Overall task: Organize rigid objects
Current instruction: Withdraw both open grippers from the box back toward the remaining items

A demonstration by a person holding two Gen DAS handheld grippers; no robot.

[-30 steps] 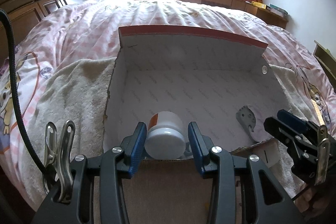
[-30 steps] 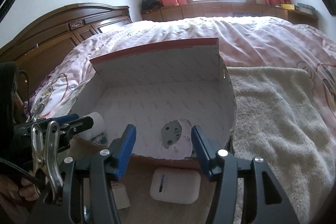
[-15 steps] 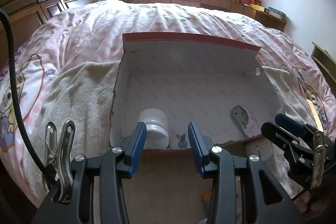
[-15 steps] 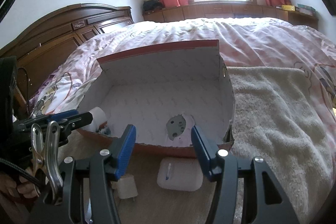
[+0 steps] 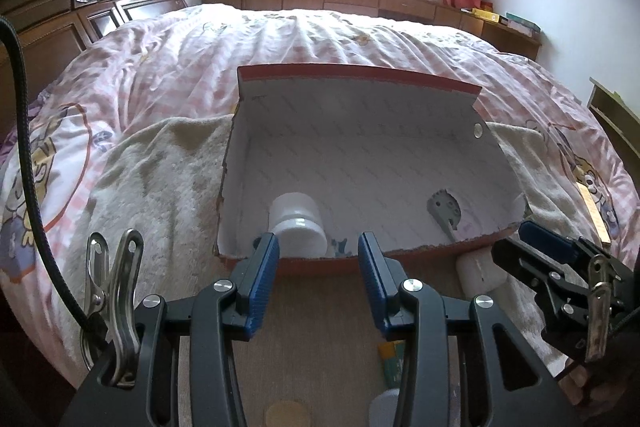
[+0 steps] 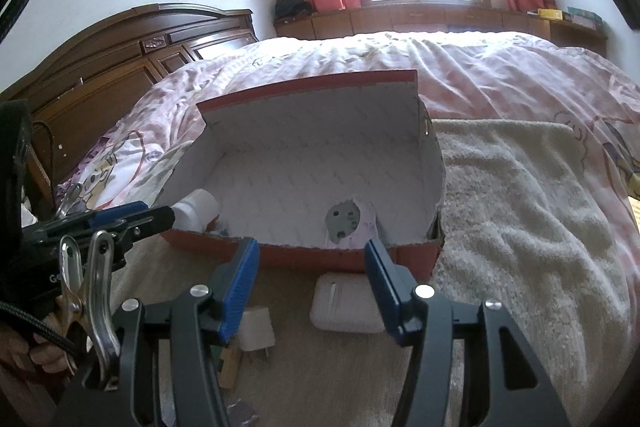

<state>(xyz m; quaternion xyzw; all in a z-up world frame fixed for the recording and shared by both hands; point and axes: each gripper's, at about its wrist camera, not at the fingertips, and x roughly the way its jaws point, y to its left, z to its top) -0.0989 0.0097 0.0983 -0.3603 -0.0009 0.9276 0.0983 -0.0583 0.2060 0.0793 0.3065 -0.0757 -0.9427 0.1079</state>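
White bottle [image 5: 296, 225] lies on its side in the box [image 5: 360, 95], lower centre of frame, so it's stowed. Left gripper [image 5: 318, 279] is wide open w/ nothing held, just outside the box. Right gripper [image 6: 310, 285] is also wide open & empty, straddling the earbud case [image 6: 346, 307], prob. next pick.
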